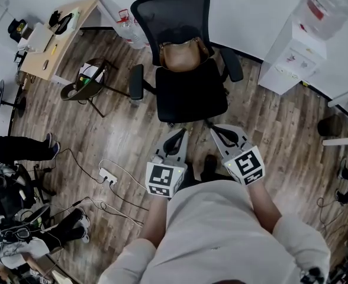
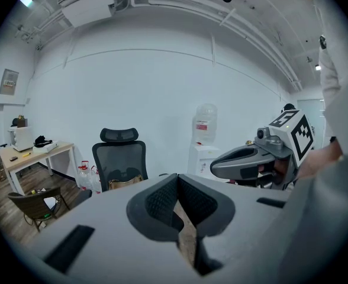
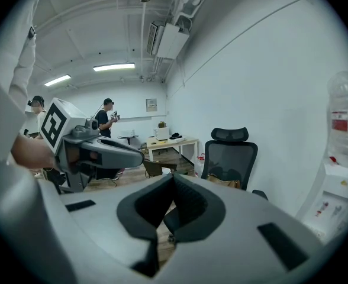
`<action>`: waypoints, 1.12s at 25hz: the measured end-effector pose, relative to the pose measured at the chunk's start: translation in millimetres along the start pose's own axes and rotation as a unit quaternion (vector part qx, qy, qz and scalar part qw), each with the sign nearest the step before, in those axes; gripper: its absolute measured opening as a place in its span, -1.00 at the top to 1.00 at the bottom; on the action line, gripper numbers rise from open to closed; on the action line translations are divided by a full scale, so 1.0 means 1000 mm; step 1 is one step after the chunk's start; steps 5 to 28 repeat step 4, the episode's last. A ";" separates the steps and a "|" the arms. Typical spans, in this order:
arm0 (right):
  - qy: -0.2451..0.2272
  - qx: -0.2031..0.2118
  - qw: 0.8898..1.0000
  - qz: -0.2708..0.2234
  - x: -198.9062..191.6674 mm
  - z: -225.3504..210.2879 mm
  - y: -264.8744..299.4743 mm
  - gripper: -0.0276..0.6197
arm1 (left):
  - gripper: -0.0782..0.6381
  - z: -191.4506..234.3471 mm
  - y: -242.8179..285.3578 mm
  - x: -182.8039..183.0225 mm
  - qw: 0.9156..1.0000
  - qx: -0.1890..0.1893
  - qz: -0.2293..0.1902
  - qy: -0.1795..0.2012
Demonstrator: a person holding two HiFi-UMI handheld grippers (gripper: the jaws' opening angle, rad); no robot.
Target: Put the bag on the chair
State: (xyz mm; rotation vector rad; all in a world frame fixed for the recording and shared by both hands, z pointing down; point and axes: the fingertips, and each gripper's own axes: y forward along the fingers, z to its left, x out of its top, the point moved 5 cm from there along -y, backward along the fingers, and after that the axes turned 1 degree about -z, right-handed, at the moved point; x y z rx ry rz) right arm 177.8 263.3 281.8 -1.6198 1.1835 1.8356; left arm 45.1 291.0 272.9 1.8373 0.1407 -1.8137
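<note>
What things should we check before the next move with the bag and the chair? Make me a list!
1. Bag on the chair: ok, it sits on the seat against the backrest.
2. Left hand-held gripper empty: ok, jaws together, nothing between them.
3. Right hand-held gripper empty: ok, jaws together, nothing between them.
4. Both grippers clear of the bag: ok, they are in front of the seat, apart from the bag.
5. Bag steady enough not to tip: cannot tell.
6. Floor safe for stepping: not ok, a power strip and its cable lie to the person's left.
</note>
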 end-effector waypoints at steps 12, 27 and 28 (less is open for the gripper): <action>0.002 0.000 1.000 0.002 -0.003 0.002 -0.001 0.90 | 0.76 0.002 -0.003 -0.004 1.000 0.004 0.002 0.002; 0.002 0.000 1.000 0.002 -0.003 0.002 -0.001 0.90 | 0.76 0.002 -0.003 -0.004 1.000 0.004 0.002 0.002; 0.002 0.000 1.000 0.002 -0.003 0.002 -0.001 0.90 | 0.76 0.002 -0.003 -0.004 1.000 0.004 0.002 0.002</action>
